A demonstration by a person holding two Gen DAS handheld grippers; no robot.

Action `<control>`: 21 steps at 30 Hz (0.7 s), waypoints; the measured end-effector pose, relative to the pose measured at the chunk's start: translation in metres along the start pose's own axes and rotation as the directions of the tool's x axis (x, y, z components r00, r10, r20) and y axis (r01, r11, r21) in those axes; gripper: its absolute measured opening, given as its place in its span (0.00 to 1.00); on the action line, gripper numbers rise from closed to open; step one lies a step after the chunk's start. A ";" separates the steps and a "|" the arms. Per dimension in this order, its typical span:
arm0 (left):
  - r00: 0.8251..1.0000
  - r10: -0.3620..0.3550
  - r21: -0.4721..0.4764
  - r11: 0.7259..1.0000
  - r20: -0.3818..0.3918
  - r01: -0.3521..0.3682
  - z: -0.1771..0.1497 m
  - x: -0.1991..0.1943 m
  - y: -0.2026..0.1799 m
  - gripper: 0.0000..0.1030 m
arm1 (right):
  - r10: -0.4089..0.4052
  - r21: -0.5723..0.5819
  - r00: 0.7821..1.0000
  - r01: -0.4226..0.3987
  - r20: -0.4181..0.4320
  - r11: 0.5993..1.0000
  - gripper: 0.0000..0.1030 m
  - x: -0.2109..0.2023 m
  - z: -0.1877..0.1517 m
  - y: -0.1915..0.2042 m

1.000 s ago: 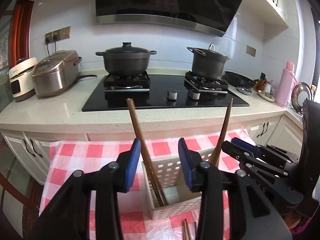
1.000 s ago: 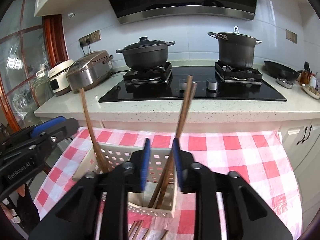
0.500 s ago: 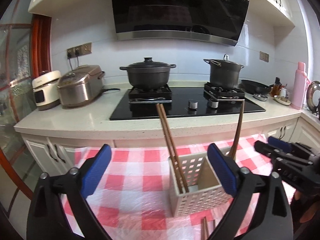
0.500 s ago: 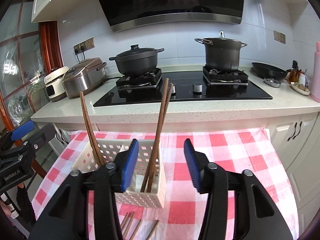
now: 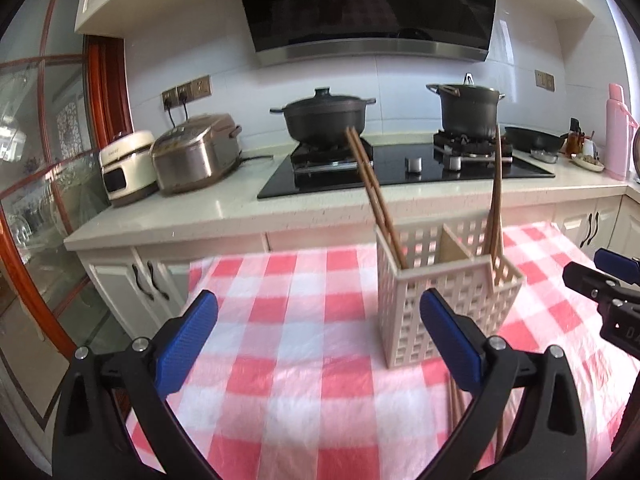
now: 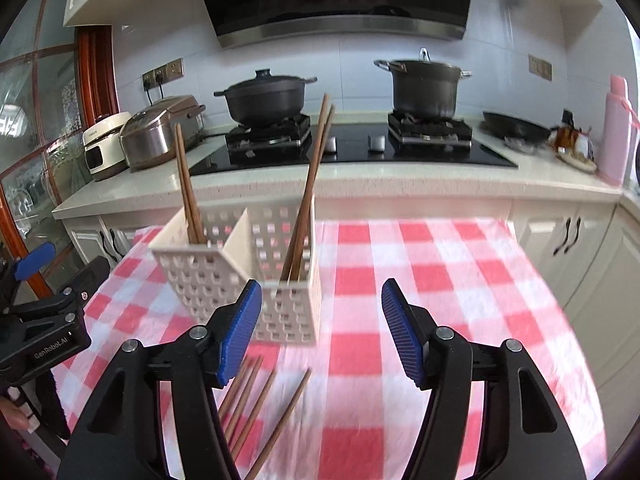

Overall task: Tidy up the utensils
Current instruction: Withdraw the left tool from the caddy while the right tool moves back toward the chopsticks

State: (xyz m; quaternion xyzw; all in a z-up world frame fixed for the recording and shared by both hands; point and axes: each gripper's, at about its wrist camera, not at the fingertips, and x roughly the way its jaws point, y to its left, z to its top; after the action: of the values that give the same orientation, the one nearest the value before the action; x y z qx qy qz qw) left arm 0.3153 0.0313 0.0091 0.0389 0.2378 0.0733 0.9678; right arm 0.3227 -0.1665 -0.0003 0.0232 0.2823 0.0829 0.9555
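Left wrist view: a red-and-white checked cloth [image 5: 304,320] covers the table before a pale counter [image 5: 208,212] with a black hob [image 5: 404,172], two dark pots, a rice cooker [image 5: 196,152] and a hood [image 5: 372,4]. A white slotted basket [image 5: 444,304] stands on the cloth, chopsticks [image 5: 372,192] leaning in both compartments; more chopsticks [image 6: 256,396] lie loose in front. The left gripper [image 5: 316,344] gapes wide, empty. The right gripper [image 6: 320,332], jaws just opening, holds nothing.
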 end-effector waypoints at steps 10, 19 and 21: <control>0.995 -0.001 -0.071 0.997 -0.096 -0.006 -0.053 0.003 0.025 0.95 | 0.000 0.052 0.993 0.006 -0.117 0.999 0.58 0.007 -0.049 0.007; 0.986 -0.013 -0.076 0.997 -0.166 0.000 -0.089 0.010 0.033 0.95 | -0.051 0.022 0.974 0.057 -0.219 0.998 0.55 0.020 -0.081 0.023; 0.985 -0.019 -0.071 0.997 -0.174 0.007 -0.093 0.011 0.031 0.95 | -0.059 0.017 0.967 0.066 -0.248 0.998 0.50 0.026 -0.087 0.027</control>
State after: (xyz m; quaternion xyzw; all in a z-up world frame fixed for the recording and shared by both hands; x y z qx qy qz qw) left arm 0.2779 0.0678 -0.0748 -0.0032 0.3190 0.0783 0.9445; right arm 0.2931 -0.1359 -0.0843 0.0158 0.4007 0.0514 0.9146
